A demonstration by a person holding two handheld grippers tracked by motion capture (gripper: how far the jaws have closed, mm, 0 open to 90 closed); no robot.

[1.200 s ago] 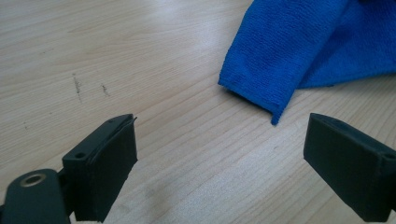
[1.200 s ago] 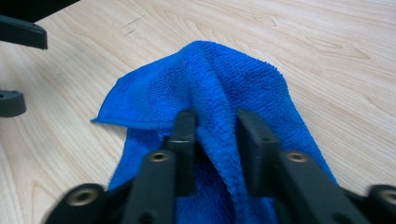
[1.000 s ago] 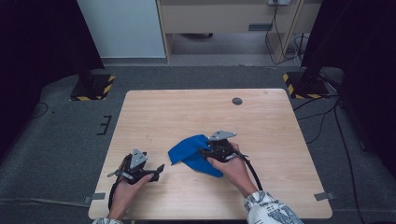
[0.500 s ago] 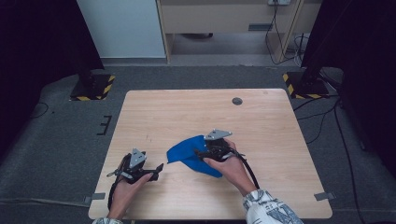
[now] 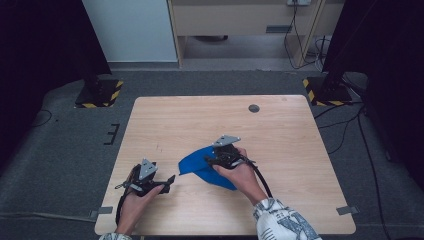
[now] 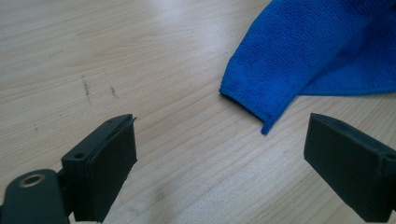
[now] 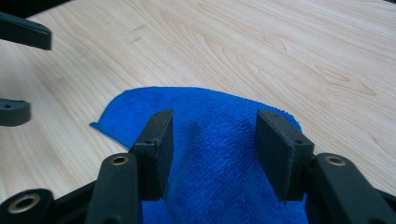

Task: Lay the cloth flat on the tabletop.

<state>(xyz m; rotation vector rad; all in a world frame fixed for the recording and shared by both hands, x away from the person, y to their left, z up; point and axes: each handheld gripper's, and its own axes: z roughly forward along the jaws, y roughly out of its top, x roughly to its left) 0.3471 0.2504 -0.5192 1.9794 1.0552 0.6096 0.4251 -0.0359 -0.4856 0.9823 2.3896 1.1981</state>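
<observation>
Cloth: we see the blue microfibre cloth (image 5: 205, 165) crumpled at lower centre of the wooden table (image 5: 280, 130).
Right gripper (image 7: 212, 140): jaws just closing astride a raised fold, not yet pinching, likely to lift it.
Left gripper (image 6: 219, 163): released, waiting beside the cloth's corner.

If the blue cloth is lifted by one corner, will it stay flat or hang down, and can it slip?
The blue cloth probably hangs limp: it already lies folded and bunched between the pads of the right tool. It looks light, being thin at its hemmed edge. Its fuzzy pile likely grips the pads rather than slipping. The left tool stands open nearby.
</observation>
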